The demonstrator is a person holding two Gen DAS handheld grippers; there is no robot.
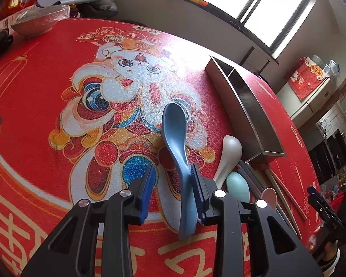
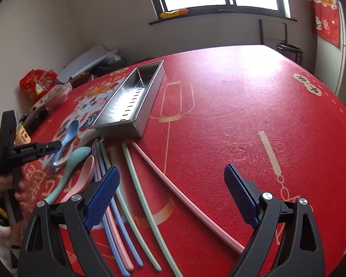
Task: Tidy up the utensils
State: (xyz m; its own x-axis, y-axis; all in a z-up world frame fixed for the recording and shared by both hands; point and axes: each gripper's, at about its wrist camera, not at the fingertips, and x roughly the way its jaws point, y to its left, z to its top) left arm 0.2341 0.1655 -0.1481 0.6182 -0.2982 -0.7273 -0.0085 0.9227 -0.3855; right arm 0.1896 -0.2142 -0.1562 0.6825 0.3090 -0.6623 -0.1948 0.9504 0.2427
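1. Spoons and chopsticks lie loose on the red bench (image 2: 230, 97) near its front edge; metal tray (image 2: 136, 97) sits further in, long axis running away toward the window side.
2. Left gripper (image 1: 171, 184): fingers spread, not clamped. Blue spoon (image 1: 176, 143) lies between them, handle touching the right-hand finger (image 1: 198, 182), a clear gap to the other. Bowl end points away from the gripper; long axis runs roughly along the fingers.
3. Whether the blue spoon rests on the bench or is propped against the finger: cannot tell for certain.
4. Just right of it: white spoon (image 1: 228, 152), teal spoon (image 1: 237, 184), pink spoon (image 1: 269, 195), bunched together near the tray's near end.
5. Right gripper (image 2: 170, 196): fingers wide apart, holding nothing. Pink chopstick (image 2: 184, 196) passes diagonally under the gap; green chopsticks (image 2: 138, 196) and the blue and pink ones lie toward its left finger.
6. Judgement: left hand is the nearer one for the blue spoon; closing across the handle looks like the step in hand. Tray lies ahead and to the right of that gripper.
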